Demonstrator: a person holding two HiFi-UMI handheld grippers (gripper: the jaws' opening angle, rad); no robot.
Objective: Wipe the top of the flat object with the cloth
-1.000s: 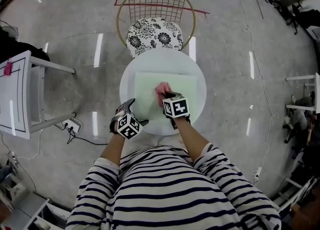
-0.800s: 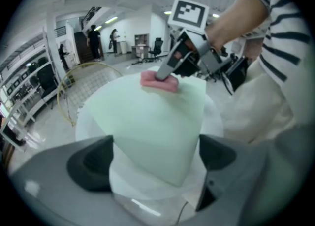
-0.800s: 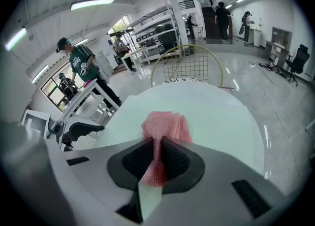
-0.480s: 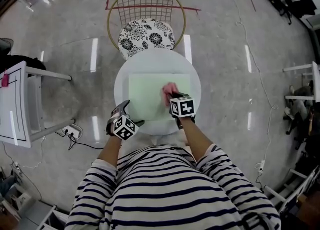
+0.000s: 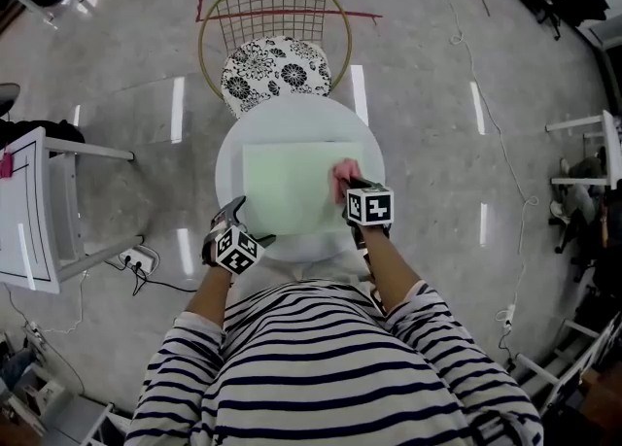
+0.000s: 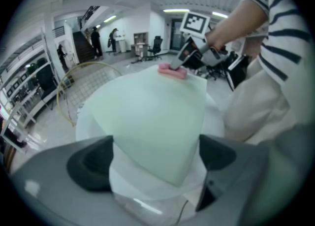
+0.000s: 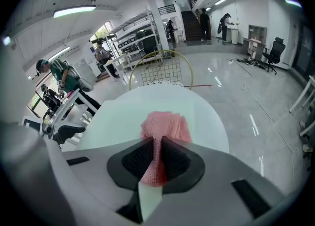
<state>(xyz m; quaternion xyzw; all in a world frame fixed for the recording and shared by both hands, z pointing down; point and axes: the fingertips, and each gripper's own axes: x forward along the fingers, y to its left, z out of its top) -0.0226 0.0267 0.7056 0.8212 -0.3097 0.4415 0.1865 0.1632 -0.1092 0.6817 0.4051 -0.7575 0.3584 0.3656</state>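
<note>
Right gripper (image 7: 156,163) clamped tight on pink cloth (image 7: 165,124), cloth on pale green mat (image 5: 287,187) near its right edge, mat on round white table (image 5: 292,119), left gripper (image 6: 155,163) wide open, empty, by mat's near-left corner.

Pink cloth (image 7: 165,124), coarse open knit; pale green flat object (image 5: 287,187), smooth, matt; floor (image 5: 437,75), glossy; chair (image 5: 274,9), gold metal wire

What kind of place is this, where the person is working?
Probably a large open workspace, perhaps a lab or office hall: polished grey floor, shelving racks, a staircase and an office chair.
</note>
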